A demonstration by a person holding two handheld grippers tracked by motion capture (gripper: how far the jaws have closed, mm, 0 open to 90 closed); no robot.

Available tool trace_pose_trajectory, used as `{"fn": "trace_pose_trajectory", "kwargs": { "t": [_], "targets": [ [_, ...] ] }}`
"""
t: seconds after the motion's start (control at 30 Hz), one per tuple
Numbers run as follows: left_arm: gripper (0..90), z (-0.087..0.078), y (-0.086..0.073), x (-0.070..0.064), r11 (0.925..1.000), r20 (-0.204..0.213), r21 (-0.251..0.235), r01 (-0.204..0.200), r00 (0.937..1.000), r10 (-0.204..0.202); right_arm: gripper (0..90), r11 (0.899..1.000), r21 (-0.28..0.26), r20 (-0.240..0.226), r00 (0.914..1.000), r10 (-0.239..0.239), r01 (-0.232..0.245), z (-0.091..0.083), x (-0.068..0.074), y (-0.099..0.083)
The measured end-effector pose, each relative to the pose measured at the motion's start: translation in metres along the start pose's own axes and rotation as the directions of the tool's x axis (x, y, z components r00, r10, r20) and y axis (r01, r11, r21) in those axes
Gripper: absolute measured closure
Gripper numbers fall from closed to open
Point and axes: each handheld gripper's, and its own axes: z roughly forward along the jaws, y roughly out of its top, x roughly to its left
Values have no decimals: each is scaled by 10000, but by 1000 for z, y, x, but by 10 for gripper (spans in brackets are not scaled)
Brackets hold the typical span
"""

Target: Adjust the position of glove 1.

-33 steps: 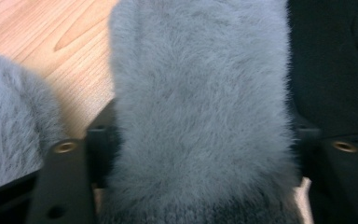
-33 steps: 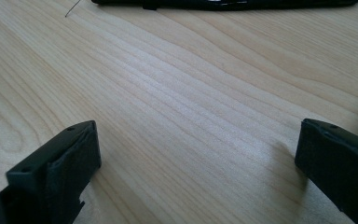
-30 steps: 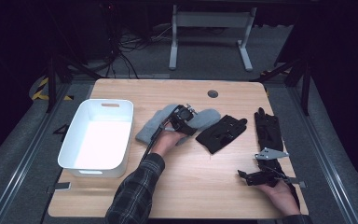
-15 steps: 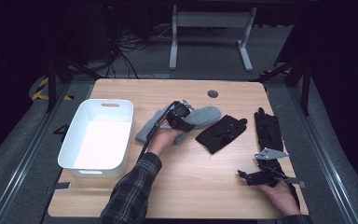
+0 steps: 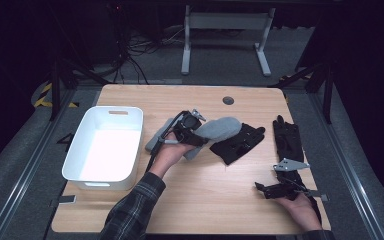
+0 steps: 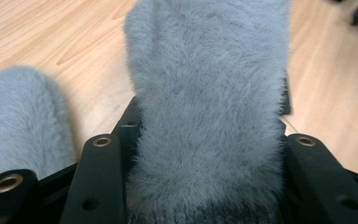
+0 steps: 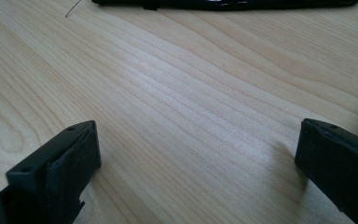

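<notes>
Lying just right of the white plastic bin (image 5: 102,147), near the middle of the table (image 5: 200,200), a grey fuzzy glove (image 5: 219,129) is gripped by the left hand-held gripper (image 5: 192,131). In the left gripper view the fluffy grey fabric (image 6: 205,116) is seen pinched between the two black jaws, which are clenched onto it at one end. A second grey fuzzy piece (image 5: 159,136), most likely the matching glove, is seen nearer the bin, partly hidden behind the hand.

The glove is judged to be light, soft and limp: it is expected to droop and fold when lifted, and nothing about it is fragile. The pile may be slightly slippery, so a firm pinch across the full thickness near the cuff or the middle is judged best, rather than at a loose edge of fluff.

Farther from the bin, a black glove (image 5: 237,142) is laid touching the grey one, and another black glove (image 5: 287,137) is laid beyond that, apart from it. The right hand-held gripper (image 5: 280,189) is rested low over bare wood, well away from the bin, with its jaws spread wide and nothing between them.

The table is of pale wood grain, smooth and flat. It is surrounded by a dark room with grey floor, cables and a metal stand behind.
</notes>
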Motion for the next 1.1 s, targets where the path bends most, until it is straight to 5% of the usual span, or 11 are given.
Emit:
{"fn": "trace_pose_trajectory", "kwargs": {
  "t": [0.6,1.1],
  "targets": [
    [531,-27,-36,-56,9987,728,-272,-428,9964,446,4,10000,3,-3,10000,-14,14,0,0,0],
    [531,-13,-69,-86,9974,800,229,-677,9946,657,3,10000,3,-3,10000,-8,8,0,0,0]
  ]
}}
